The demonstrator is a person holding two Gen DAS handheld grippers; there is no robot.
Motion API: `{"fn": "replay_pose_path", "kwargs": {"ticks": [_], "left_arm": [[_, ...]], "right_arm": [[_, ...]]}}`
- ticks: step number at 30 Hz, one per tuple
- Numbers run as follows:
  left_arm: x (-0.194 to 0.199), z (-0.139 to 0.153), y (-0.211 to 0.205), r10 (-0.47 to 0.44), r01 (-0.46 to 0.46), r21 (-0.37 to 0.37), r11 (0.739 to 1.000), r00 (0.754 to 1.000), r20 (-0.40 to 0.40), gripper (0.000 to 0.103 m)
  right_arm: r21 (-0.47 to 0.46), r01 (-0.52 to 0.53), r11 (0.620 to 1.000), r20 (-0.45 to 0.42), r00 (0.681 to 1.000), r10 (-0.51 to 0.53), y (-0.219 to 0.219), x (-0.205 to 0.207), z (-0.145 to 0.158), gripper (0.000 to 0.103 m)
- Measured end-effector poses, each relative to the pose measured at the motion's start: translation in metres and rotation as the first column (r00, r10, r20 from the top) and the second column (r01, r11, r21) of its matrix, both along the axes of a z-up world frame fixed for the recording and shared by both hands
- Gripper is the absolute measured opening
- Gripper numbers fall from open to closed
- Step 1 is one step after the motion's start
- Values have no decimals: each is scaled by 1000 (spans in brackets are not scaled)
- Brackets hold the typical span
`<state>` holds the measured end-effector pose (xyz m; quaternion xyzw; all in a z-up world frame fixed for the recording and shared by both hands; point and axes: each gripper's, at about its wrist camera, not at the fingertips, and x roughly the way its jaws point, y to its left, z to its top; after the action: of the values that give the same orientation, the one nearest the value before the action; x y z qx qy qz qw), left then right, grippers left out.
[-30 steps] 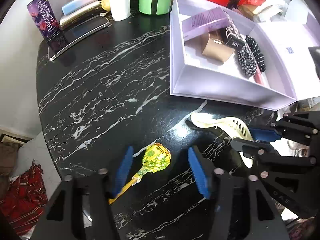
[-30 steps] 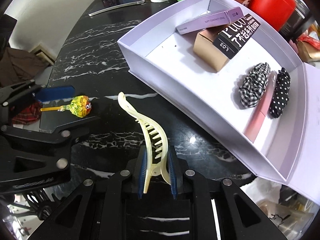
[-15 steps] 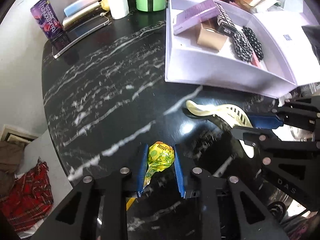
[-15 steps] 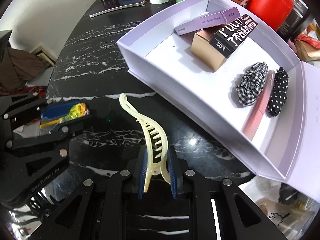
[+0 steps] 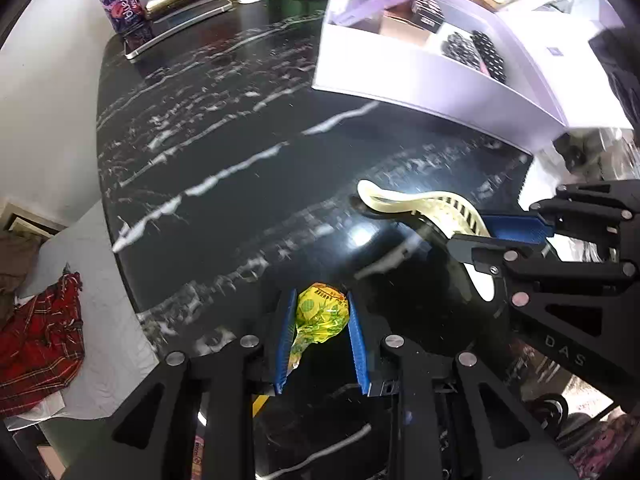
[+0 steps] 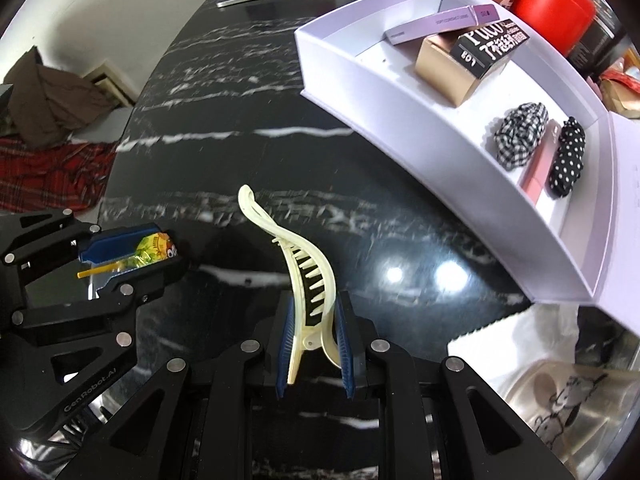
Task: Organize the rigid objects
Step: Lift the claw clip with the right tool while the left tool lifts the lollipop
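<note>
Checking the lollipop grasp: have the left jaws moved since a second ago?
Yes. The left gripper has shut on the lollipop, carrying it toward the white box.

At lower centre, the right gripper point(image 6: 314, 354) clamps a cream hair clip point(image 6: 298, 270). At left, the left gripper point(image 6: 132, 254) grips a lollipop point(image 6: 154, 250). A white box point(image 6: 404, 108) fills the upper right.

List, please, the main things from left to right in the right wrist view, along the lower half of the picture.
left gripper holding the yellow-wrapped lollipop → cream hair claw clip in the right gripper → white napkin → cartoon-printed bag
</note>
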<state>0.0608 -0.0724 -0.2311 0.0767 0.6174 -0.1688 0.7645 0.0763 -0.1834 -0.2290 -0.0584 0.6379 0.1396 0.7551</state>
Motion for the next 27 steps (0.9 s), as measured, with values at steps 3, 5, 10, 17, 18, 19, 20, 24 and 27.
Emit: {"fn": "replay_pose_path", "kwargs": {"ticks": [3,5,10,17,18,19,20,24,27], "left_arm": [[-4,-1,-3,-20,20,21,1000,1000,22,26],[-6,0,-5,-19,18,24,1000,999,32,26],[-2,-1,-5,-17,15,38,999,998,59,26],[6,2,-10,2,-6,56,998,997,73,42],[7,2,-7,15,-19,50,999,997,73,47],[7,1,-6,18,-21,45,999,997,74,48],[6,1,-6,8,-12,45,999,997,82,48],[4,1,-5,-8,3,44,999,995,101,48],[1,2,-5,-14,10,37,999,994,107,34]], "right_arm": [[2,-8,1000,-11,1000,8,0,-5,-1,20],[-1,-18,1000,-7,1000,18,2,-7,-1,20],[-9,-28,1000,-10,1000,28,6,-1,-4,21],[-26,-46,999,14,999,46,14,-4,-6,34],[-27,-50,998,19,999,51,16,-5,-6,36],[-35,-54,998,26,998,55,18,-5,-6,37],[-45,-56,997,32,998,58,19,-5,-7,38],[-59,-60,996,52,997,63,24,-8,-8,41],[-63,-66,996,65,995,70,26,-8,-8,41]]}}
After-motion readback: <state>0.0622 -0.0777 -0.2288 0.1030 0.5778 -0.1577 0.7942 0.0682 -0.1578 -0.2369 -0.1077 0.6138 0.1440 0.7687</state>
